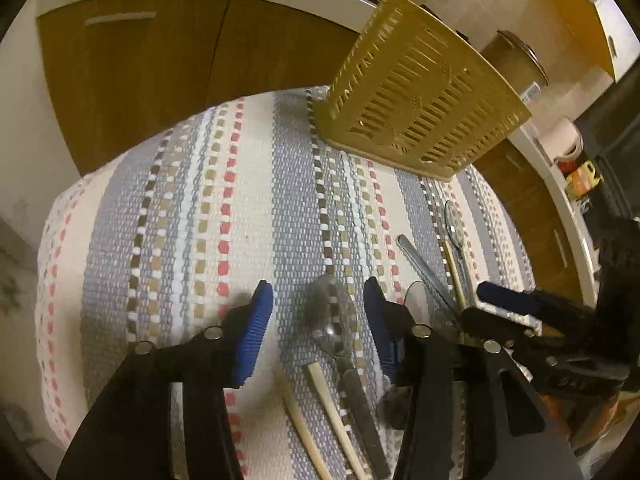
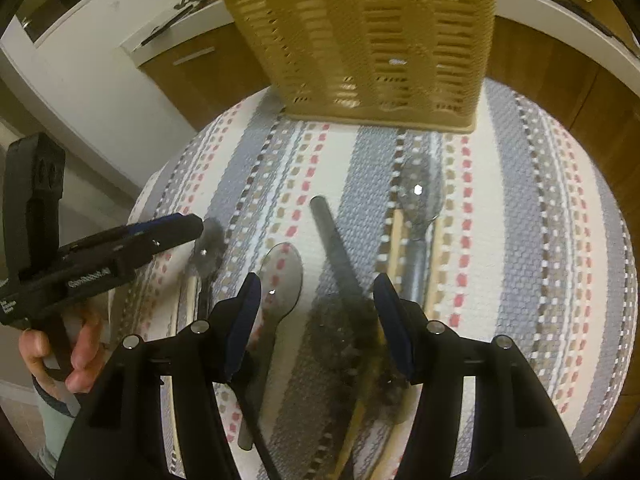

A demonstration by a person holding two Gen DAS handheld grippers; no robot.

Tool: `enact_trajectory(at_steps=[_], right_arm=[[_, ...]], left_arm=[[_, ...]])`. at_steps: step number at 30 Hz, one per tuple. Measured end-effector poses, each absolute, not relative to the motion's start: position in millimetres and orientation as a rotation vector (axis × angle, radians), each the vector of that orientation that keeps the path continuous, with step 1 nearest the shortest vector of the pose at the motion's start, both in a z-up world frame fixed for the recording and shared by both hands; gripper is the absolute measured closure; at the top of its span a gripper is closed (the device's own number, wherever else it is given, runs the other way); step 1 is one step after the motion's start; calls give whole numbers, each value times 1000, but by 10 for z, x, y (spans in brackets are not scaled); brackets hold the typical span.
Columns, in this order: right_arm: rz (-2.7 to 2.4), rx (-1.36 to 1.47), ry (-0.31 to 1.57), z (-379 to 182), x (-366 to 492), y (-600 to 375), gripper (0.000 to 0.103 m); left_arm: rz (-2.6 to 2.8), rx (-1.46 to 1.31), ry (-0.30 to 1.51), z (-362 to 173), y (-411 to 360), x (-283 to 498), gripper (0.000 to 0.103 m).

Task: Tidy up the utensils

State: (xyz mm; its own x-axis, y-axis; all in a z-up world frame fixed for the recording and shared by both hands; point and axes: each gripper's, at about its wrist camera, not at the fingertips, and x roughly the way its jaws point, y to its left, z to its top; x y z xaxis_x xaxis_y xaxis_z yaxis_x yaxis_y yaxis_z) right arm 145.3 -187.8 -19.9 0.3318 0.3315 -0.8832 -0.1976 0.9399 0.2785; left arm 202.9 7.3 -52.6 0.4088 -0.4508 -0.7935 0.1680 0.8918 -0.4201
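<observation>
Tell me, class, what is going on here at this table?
A person holds a tool in each hand over a striped cloth strewn with utensils. The left tool is open around a spoon, with chopsticks lying beside its handle. The right tool is open above more spoons and chopsticks. Neither holds anything yet. The slatted tan basket stands at the far end of the cloth; no utensil can be seen inside it.

only readable bit i can find is white lettering along the side of the left gripper in the right wrist view, looks like "genrobot.ai" but it's blurry so not 100% sure. there's smaller white print lower on its body, too tiny to read. embossed marks on the right gripper are unreadable too.
</observation>
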Motion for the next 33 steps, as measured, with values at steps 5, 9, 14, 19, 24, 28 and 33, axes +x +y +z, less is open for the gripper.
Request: enact_trajectory(at_steps=[5, 9, 14, 19, 24, 28, 33], right_arm=[[339, 191, 1197, -270, 1442, -1953, 48], [324, 209, 1221, -303, 1455, -2039, 48], [352, 198, 1233, -311, 1443, -1932, 48], [360, 145, 1257, -356, 1478, -1656, 48], [331, 97, 1283, -387, 1557, -1442, 48], [314, 63, 1257, -312, 1540, -1353, 48], [249, 17, 1305, -444, 1638, -1278, 48]], left_arm=[[-355, -192, 1126, -571, -165, 1987, 58], [-278, -56, 1113, -622, -397, 1976, 59], [-210, 32, 1085, -620, -482, 1940, 71], [-251, -101, 1065, -555, -179, 1952, 73], [-249, -207, 1018, -445, 174, 1923, 73], [-255, -224, 990, -385, 282, 1913, 73], [-285, -230, 973, -376, 250, 1951, 73]])
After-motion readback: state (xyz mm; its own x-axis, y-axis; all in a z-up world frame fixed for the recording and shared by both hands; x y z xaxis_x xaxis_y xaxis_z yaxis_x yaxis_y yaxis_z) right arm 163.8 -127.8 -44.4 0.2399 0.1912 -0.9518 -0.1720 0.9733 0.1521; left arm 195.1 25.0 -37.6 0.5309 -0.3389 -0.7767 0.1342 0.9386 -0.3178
